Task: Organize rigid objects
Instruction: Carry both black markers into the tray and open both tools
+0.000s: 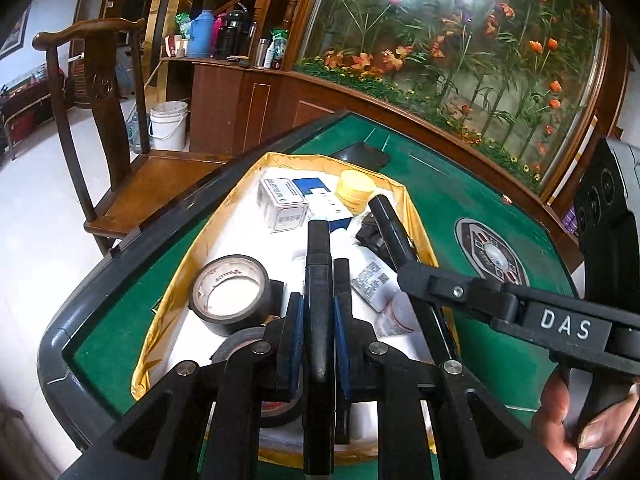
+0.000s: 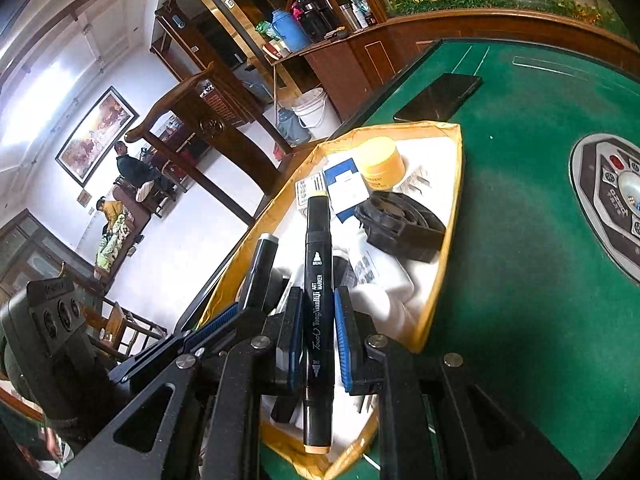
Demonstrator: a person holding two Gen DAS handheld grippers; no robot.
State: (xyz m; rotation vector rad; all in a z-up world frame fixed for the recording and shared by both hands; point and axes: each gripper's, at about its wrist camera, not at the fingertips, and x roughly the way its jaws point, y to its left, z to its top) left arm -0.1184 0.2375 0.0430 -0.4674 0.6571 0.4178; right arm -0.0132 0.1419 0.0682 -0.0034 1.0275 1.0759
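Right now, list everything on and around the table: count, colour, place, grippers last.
Markers: 2, black; one in the left gripper, one with cream end caps in the right gripper.
Box: 1, gold rim, white lining, on the table.
Tape rolls: 2, black; one upright in the box, one partly hidden behind the gripper.
Jar: 1, yellow, far end of box.
Cartons: 1 white, 1 blue-and-white, far end of box.
Strap: 1, black, coiled in box.
Phone: 1, black, on the felt beyond the box.
Table: 1, green felt.
Chair: 1, brown wood, beside table.
Bucket: 1, white, on floor.
Left gripper: clamps a marker.
Right gripper: clamps a marker.
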